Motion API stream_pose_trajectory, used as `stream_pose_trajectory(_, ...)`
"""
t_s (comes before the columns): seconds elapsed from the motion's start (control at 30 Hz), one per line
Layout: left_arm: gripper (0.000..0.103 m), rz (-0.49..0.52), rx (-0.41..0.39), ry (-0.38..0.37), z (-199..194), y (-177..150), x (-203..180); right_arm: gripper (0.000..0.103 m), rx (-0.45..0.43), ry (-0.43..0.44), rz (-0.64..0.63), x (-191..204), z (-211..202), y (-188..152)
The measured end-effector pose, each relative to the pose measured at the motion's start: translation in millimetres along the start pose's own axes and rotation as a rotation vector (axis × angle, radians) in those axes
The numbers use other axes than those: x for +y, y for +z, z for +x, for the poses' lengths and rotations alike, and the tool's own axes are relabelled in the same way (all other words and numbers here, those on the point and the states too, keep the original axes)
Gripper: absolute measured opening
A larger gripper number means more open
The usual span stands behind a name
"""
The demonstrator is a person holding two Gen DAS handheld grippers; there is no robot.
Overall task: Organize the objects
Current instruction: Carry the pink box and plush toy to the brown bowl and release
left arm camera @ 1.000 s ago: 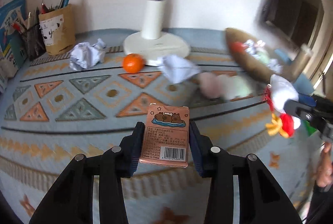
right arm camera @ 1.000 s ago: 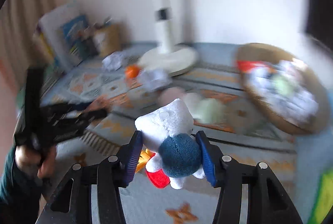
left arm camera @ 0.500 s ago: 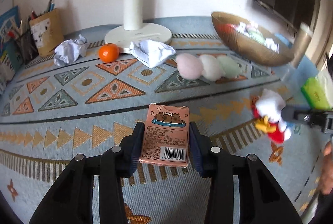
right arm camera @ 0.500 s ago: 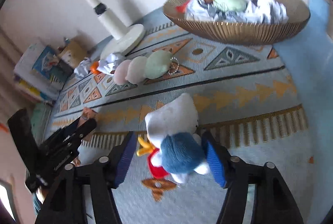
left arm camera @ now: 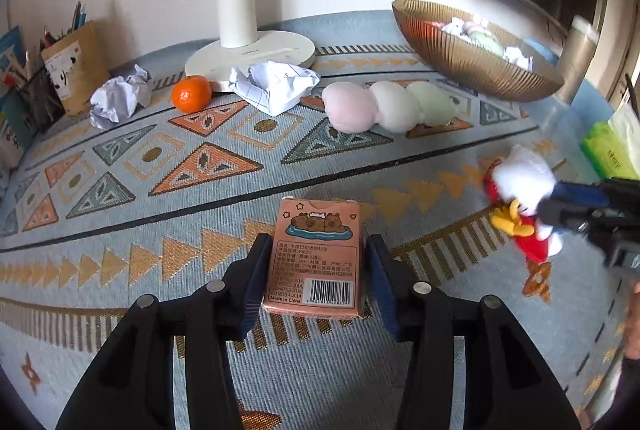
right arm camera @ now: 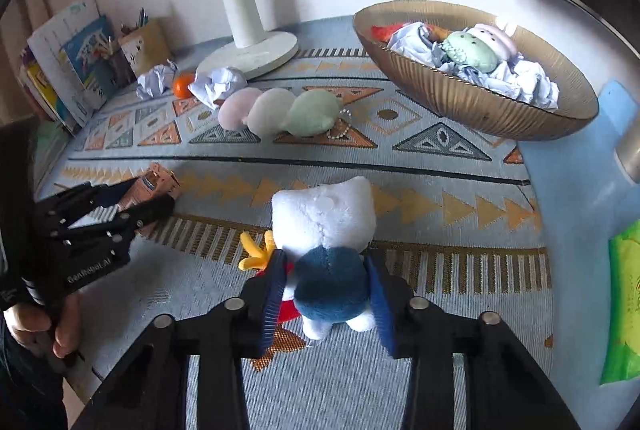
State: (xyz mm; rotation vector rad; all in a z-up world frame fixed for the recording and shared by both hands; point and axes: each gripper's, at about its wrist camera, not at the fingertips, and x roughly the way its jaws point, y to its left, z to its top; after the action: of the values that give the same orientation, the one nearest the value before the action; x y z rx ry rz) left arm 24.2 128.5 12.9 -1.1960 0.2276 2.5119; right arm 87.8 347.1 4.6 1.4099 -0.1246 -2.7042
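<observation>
Your left gripper (left arm camera: 316, 270) is clamped on the pink card box (left arm camera: 315, 257), barcode end nearest you, cartoon end pointing out over the patterned rug (left arm camera: 120, 230), and there's your right gripper (right arm camera: 325, 290) squeezing the plush duck (right arm camera: 326, 230) by its blue body, white head up and forward, yellow feet sticking out to the left. From the left camera the duck shows off to the right, above the rug's striped border. Further out, mid-rug, the three-ball plush (left arm camera: 390, 106) lies in a row: pink, white, green, touching each other. Just behind it to the left sits a crumpled sheet of paper (left arm camera: 274, 86) against the white fan base (left arm camera: 250, 54), with the orange (left arm camera: 191, 93) beside it and another paper ball (left arm camera: 120, 96) further left. Far right, the ribbed bronze bowl (right arm camera: 472, 98) holds crumpled paper and soft toys. At the wall, far left, a pen holder (left arm camera: 74, 70) stands.
</observation>
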Motion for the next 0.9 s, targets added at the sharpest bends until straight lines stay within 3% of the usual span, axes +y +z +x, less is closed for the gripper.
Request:
stream_pose_trajectory(0.13, 0.046, -0.024, 0.008, -0.01, -4.8, -5.2, 2.5, 0.034, -0.028, 0.064, 0.056, -11.7, -13.9, -3.5)
stream_pose_trajectory(0.2, 0.038, -0.044, 0.006, 0.0, -6.7, -6.3, 3.4, 0.034, -0.038, 0.098, 0.075, -17.8, -20.6, -4.9)
stream_pose_trajectory(0.3, 0.038, -0.049, 0.01, 0.008, -9.7, -6.5, 1.1, 0.034, -0.056, 0.143, 0.095, -20.8, -29.2, -7.0)
stream_pose_trajectory(0.4, 0.038, -0.059, -0.031, -0.026, -23.6, 1.2, -6.2, 0.034, -0.1, 0.239, 0.117, -26.1, -46.3, -5.5)
stream_pose_trajectory(0.53, 0.038, -0.018, -0.138, -0.059, -52.5, 36.1, -33.3, 0.034, -0.189, 0.262, 0.136, -34.5, -78.3, 8.5)
stream_pose_trajectory(0.7, 0.038, 0.015, -0.249, -0.15, -63.7, 107.7, -74.0, 0.034, -0.368, 0.18, 0.184, -63.8, -130.3, 40.8)
stream_pose_trajectory(0.83, 0.038, -0.037, -0.249, -0.261, -33.9, 160.8, -94.3, 0.034, -0.501, -0.027, 0.262, -95.2, -149.4, 73.6)
stream_pose_trajectory(0.9, 0.038, -0.043, -0.246, -0.271, -12.8, 182.7, -106.8, 0.034, -0.539, -0.105, 0.312, -114.8, -143.0, 92.9)
